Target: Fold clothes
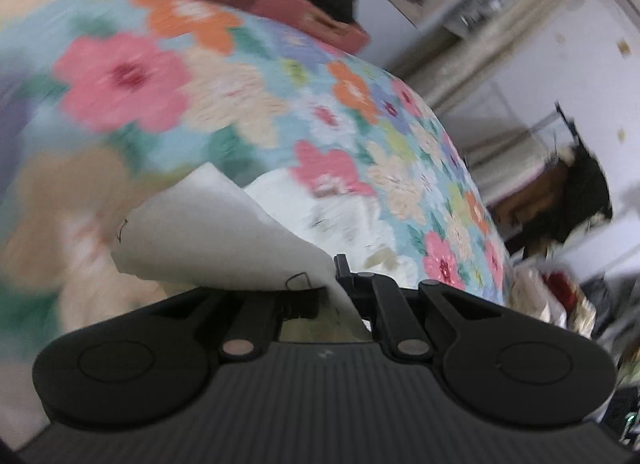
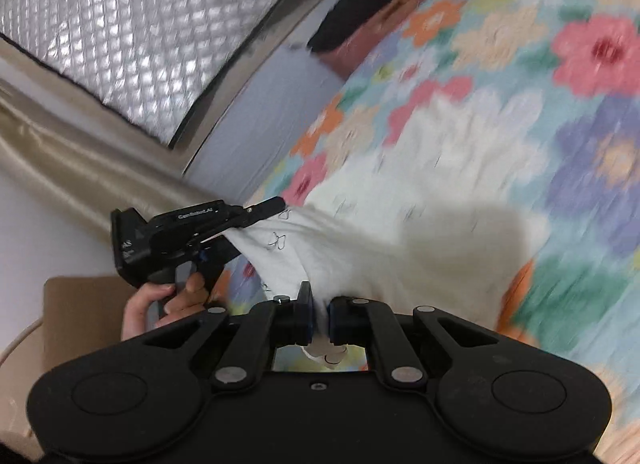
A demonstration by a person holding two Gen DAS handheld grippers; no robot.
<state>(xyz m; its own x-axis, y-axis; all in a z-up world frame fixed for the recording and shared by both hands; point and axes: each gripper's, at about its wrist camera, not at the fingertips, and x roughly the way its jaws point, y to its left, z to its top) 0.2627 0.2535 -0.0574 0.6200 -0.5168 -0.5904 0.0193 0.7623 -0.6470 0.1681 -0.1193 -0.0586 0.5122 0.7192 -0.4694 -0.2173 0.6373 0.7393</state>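
Note:
A white garment with small dark line prints [image 2: 420,184] lies on a floral bedspread [image 2: 560,76]. My right gripper [image 2: 320,318] is shut on one edge of the garment and lifts it off the bed. My left gripper [image 1: 332,292] is shut on another edge of the same white garment [image 1: 208,240]. It also shows in the right wrist view [image 2: 276,206], to the left of the right gripper, held by a hand and pinching the cloth. The cloth is stretched between both grippers. Both views are motion-blurred.
A reddish-brown box [image 1: 308,12] with a dark item on top sits at the far bed edge by the wall. A silver quilted window cover [image 2: 120,24] and a beige curtain [image 2: 80,160] are on the left. Clutter stands beside the bed [image 1: 560,208].

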